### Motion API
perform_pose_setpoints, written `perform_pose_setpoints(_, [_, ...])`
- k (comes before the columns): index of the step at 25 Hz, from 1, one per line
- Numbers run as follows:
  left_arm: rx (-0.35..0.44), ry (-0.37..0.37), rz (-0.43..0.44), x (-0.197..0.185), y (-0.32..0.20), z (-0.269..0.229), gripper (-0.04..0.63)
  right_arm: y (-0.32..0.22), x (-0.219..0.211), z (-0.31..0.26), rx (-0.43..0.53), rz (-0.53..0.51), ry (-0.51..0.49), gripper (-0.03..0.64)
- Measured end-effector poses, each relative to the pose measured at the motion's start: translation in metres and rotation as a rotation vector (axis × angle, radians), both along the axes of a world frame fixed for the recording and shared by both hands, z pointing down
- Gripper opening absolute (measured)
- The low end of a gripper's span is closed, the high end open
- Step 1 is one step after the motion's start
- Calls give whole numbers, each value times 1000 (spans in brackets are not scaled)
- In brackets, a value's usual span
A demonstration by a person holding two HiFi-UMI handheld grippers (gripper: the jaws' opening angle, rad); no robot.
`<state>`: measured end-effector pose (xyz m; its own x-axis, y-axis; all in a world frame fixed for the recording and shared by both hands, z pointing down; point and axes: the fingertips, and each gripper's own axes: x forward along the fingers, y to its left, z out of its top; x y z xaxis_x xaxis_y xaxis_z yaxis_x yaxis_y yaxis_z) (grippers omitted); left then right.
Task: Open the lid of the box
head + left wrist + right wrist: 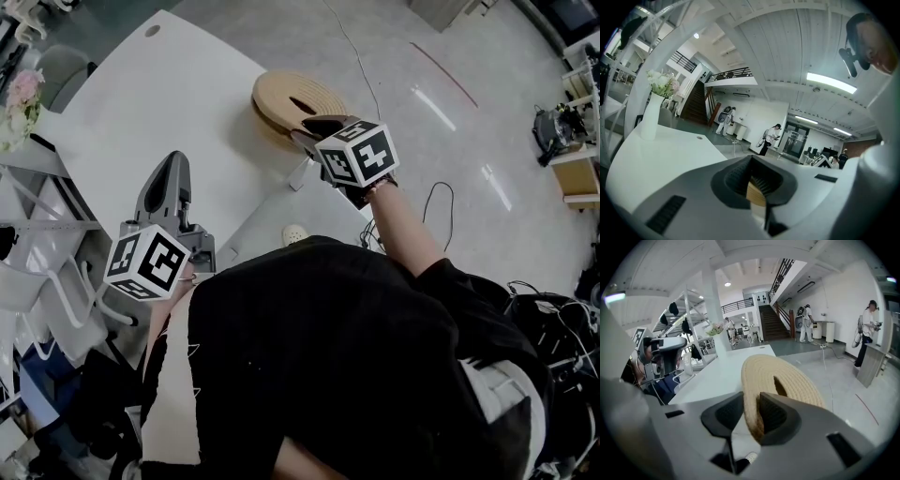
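Lid (pixel 783 376) of woven straw, caught by its near rim in the right gripper (pixel 750 404): the fingers are clamped on the edge, one pad over the top face and one under it, with the round disc and its slot fanning out beyond the fingertips. From the head view the lid (pixel 286 94) sits at the desk (pixel 169 84) corner, just ahead of the right gripper (pixel 314 131), with what appears to be the box (pixel 265 120) rim showing beneath it on the side away from the fingers.

The left gripper (pixel 171 169) hangs well apart, off to the side over bare desk. In its own view the left gripper (pixel 752 161) has its fingers drawn close, a tan sliver (pixel 756 192) in the narrow gap. What that sliver is, and whether the pads press on it, cannot be told.

The lift looks under way, with the lid tilted. To finish it well, the grip should probably stay deep on the rim so the stiff weave does not pivot out. The pull should go up and back from the box and not sideways, as the box sits near the desk edge and could be dragged off. A steadying left gripper on the box would likely help.
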<state>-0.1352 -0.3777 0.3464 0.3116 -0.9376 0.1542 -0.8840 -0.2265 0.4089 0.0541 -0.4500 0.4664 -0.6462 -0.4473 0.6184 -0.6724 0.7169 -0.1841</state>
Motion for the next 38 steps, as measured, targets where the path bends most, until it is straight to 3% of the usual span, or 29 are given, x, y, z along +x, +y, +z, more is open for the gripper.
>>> perform_pose_setpoints(13, [7,12,-13,11,-14,8,11,-7,5,-16,-4,-17,-84,103])
perform_pose_setpoints(22, [10,19,16,31,-35,9,11,-22,15,-37,-19,12,-182,97])
perform_pose_setpoints(38, [4,19,47,49,-54,13,11,-33,31,-50,-19,52,-270,86])
